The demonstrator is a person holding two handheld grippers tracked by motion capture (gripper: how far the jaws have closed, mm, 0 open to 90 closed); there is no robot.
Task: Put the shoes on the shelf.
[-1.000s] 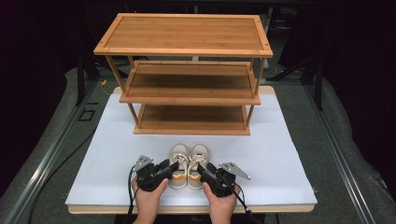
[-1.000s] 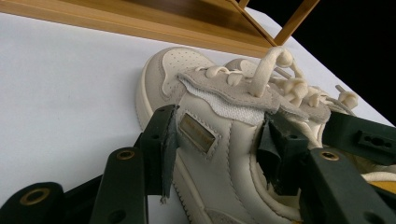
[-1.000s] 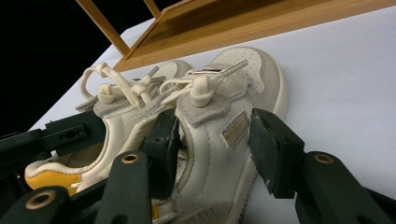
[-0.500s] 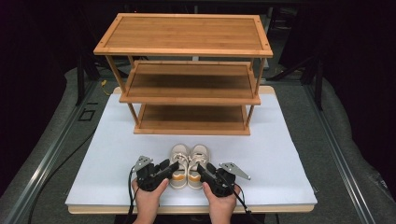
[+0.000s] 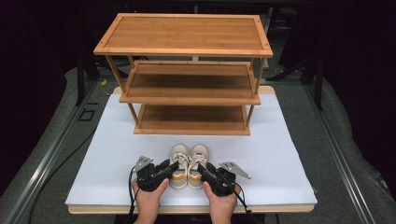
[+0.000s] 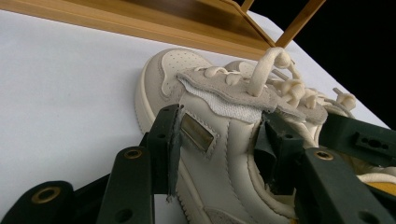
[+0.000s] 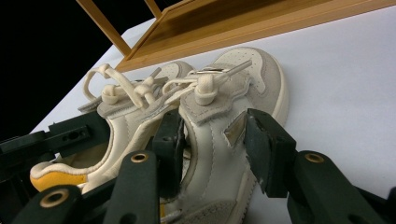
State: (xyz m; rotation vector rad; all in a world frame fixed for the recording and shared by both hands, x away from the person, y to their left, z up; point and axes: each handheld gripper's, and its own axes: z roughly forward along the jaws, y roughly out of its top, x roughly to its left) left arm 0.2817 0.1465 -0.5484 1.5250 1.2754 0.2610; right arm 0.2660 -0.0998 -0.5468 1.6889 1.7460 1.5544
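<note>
High view: a pair of small cream leather sneakers with yellow-orange heel linings stands side by side at six o'clock on the white table sheet (image 5: 93, 177), toes toward twelve, with the three-tier bamboo shoe rack (image 5: 187, 84) well apart at twelve o'clock. The left sneaker (image 5: 179, 161) sits between the jaws of the left gripper (image 5: 173, 166), which comes in from seven o'clock. The right sneaker (image 5: 198, 160) sits between the jaws of the right gripper (image 5: 201, 168), coming in from five o'clock. Both pairs of jaws have just been closing. In the left gripper view the pads press the sneaker's side wall and inner collar. In the right gripper view the pads likewise clamp the collar.
</note>
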